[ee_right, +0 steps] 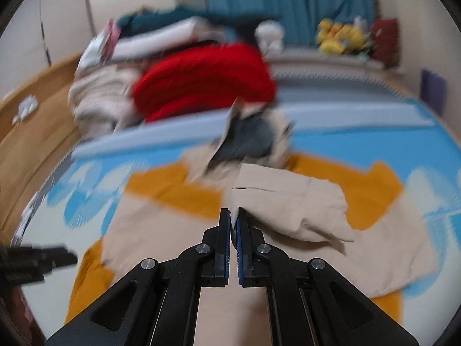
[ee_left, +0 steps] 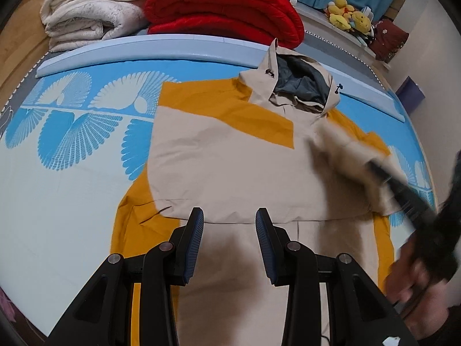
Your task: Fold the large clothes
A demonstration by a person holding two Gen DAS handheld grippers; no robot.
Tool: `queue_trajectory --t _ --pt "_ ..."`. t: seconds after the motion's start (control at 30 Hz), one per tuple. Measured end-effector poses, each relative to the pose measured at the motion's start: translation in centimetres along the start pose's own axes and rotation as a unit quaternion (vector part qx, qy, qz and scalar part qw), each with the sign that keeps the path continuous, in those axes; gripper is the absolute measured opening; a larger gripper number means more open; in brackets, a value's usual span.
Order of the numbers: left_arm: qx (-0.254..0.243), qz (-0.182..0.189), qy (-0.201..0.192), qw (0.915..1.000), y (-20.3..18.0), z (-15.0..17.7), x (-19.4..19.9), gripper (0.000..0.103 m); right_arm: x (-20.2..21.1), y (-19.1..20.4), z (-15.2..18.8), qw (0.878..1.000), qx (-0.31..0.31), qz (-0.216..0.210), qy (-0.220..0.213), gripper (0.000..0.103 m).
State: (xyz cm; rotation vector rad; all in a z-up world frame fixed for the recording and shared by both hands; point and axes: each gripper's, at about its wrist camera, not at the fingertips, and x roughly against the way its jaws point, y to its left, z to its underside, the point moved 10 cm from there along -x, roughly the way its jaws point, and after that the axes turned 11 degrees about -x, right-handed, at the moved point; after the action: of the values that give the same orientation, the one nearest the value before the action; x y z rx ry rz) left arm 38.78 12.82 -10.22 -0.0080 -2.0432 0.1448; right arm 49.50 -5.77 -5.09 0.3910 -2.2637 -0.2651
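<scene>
Blankets frame the far edge of the bed (ee_left: 72, 173): a folded cream blanket (ee_left: 92, 8) at far left, a red blanket (ee_left: 222, 5) beside it, yellow stuffed toys (ee_left: 350, 14) at far right. A beige-and-mustard jacket (ee_left: 230, 167) lies spread on the blue patterned sheet, hood far. Near it, the left gripper (ee_left: 229, 216) hovers, jaws partly open and empty. The right gripper (ee_right: 234, 216), to its right, is clamped on the beige sleeve (ee_right: 288, 201), lifted over the jacket.

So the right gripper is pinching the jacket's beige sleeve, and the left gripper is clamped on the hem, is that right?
Not quite. The left gripper is open above the jacket, holding nothing, as the left wrist view shows. The right gripper does pinch the beige sleeve.
</scene>
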Motion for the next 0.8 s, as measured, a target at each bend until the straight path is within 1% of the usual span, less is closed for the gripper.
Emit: queue_trajectory --t 0.03,0.1,0.13,0.17,0.2,0.27,0.33,0.37,0.43,0.5,0.57,0.7,0.8 --pt "0.0 0.001 0.003 1.0 0.2 0.1 -0.1 0.034 -1.1 1.1 1.8 1.0 -0.003 -0.008 0.029 0.006" --pt "0.002 0.006 0.012 0.9999 0.5 0.3 -0.5 0.034 -2.6 2.0 3.9 0.998 -0.013 -0.008 0.065 0.008" --pt "0.004 0.01 0.017 0.9998 0.6 0.4 -0.7 0.034 -3.0 2.0 4.8 0.997 -0.014 -0.003 0.082 0.014" --pt "0.007 0.012 0.02 0.9997 0.7 0.4 -0.8 0.034 -3.3 2.0 5.6 0.995 -0.014 0.003 0.098 0.018" --pt "0.009 0.013 0.021 0.9996 0.8 0.3 -0.9 0.034 -3.3 2.1 6.2 0.994 -0.016 0.01 0.107 0.023" --pt "0.01 0.017 0.02 0.9996 0.5 0.1 -0.8 0.034 -2.1 1.7 6.4 0.993 -0.012 0.028 0.111 0.027" --pt "0.008 0.017 0.016 0.9997 0.0 -0.3 -0.9 0.034 -0.7 1.1 6.2 0.992 0.004 0.063 0.108 0.037" --pt "0.007 0.018 0.014 0.9997 -0.3 -0.5 -1.0 0.034 0.1 1.2 5.9 0.992 0.016 0.073 0.104 0.042" --pt "0.004 0.019 0.013 0.9997 -1.1 -0.7 -1.4 0.034 2.0 1.1 5.2 0.991 0.043 0.101 0.077 0.048" --pt "0.0 0.021 0.014 0.9997 -2.1 -0.8 -2.0 0.034 3.2 0.6 4.6 0.99 0.055 0.113 0.062 0.048" --pt "-0.005 0.027 0.017 0.9995 -3.3 -0.8 -2.8 0.034 3.6 0.1 4.3 0.99 0.056 0.115 0.057 0.048" --pt "-0.03 0.048 0.028 0.998 -6.9 -0.4 -4.8 0.035 3.6 -2.2 4.4 0.991 0.034 0.115 0.063 0.048" --pt "-0.039 0.078 0.045 0.9952 -9.8 0.2 -6.5 0.035 3.4 -4.4 4.3 0.99 0.015 0.12 0.071 0.048"
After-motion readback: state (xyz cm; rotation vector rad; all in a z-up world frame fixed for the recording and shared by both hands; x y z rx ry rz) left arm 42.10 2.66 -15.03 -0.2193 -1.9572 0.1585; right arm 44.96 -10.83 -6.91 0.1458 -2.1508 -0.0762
